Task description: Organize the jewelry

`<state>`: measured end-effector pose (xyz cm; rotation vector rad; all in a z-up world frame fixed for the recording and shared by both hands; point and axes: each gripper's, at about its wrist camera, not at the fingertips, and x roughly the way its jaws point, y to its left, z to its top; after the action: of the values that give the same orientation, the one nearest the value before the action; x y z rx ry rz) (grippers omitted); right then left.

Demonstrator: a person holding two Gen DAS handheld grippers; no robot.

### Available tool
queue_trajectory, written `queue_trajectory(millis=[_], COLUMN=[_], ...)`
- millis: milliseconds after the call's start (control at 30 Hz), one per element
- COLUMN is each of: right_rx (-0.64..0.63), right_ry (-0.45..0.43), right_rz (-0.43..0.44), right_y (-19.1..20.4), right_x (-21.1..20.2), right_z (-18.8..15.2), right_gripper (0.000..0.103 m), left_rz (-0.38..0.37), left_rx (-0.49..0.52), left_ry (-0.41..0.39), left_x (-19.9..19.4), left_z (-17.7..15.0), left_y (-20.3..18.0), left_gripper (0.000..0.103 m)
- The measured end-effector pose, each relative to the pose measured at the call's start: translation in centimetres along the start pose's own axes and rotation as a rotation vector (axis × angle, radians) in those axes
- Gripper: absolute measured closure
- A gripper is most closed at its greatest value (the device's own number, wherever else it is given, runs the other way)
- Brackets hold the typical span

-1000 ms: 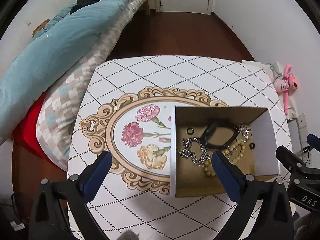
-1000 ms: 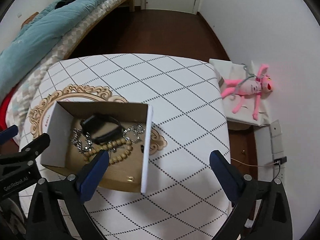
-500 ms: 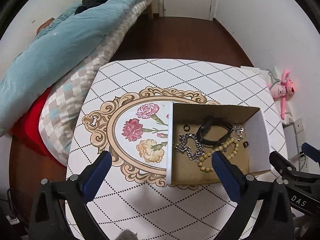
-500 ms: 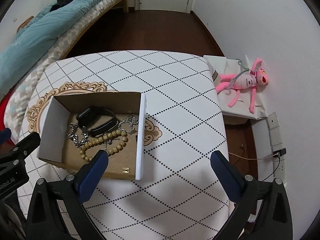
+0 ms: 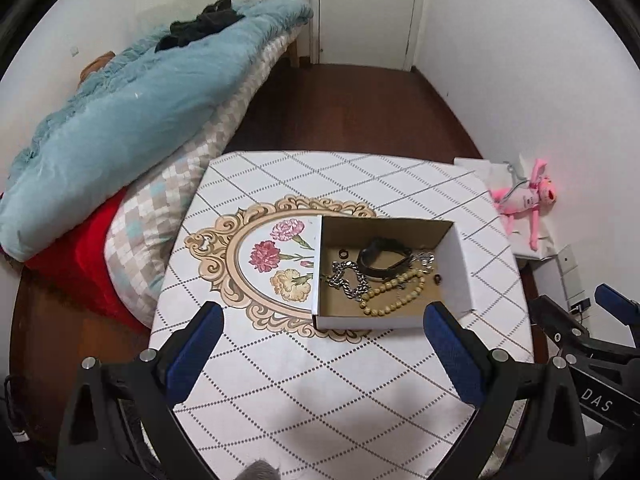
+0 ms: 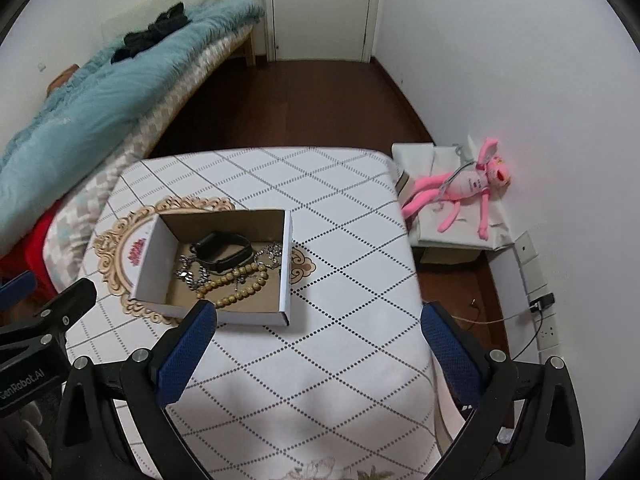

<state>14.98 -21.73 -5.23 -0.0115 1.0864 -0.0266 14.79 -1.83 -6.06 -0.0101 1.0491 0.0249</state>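
With both the left gripper (image 5: 322, 350) and right gripper (image 6: 318, 344) released and empty, the silver chain (image 5: 347, 280) at 12 o'clock lies tangled with the bead bracelet (image 5: 394, 294) in the box (image 5: 460, 264), so one may drag the other out.

Your left gripper (image 5: 322, 350) is matte black plastic, its two fingers (image 5: 192, 354) faced with blue textured pads. Round silver screws sit along each finger's top edge, and triangular cut-outs lighten the black frames below. Your right gripper (image 6: 318, 346) is built the same way: black frame, blue mesh-like pads, silver screw heads. Seen from the left wrist camera, its side carries white letters reading "DAS", probably part of a longer word cut off at the frame edge. The left one's body shows "GenRobot.AI" in white.
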Motion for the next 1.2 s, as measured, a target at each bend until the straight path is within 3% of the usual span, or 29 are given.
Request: queue_trajectory(millis=[300, 667, 933, 1200], right_rx=[0.0, 0.014, 0.007, -0.004], right_ry=[-0.111, -0.187, -0.2, -0.183], right_rz=[0.005, 0.02, 0.024, 0.017], right_y=[-0.2, -1.1, -0.9, -0.8], right_x=[-8.8, -15.9, -17.7, -17.2], right_z=[-1.3, -2.9, -3.6, -3.2], right_gripper=[0.0, 0.0, 0.0, 0.0], left_rz=[-0.006, -0.006, -0.004, -0.003], left_rx=[-0.001, -0.002, 0.006, 0.006], left_ry=[-0.103, -0.171, -0.184, -0.134], left_x=[-7.5, -13.7, -15.5, -13.9], left_z=[-0.8, -1.9, -2.6, -2.4], left_y=[0.2, 0.4, 0.1, -0.1], left_gripper=[0.001, 0.001, 0.001, 0.001])
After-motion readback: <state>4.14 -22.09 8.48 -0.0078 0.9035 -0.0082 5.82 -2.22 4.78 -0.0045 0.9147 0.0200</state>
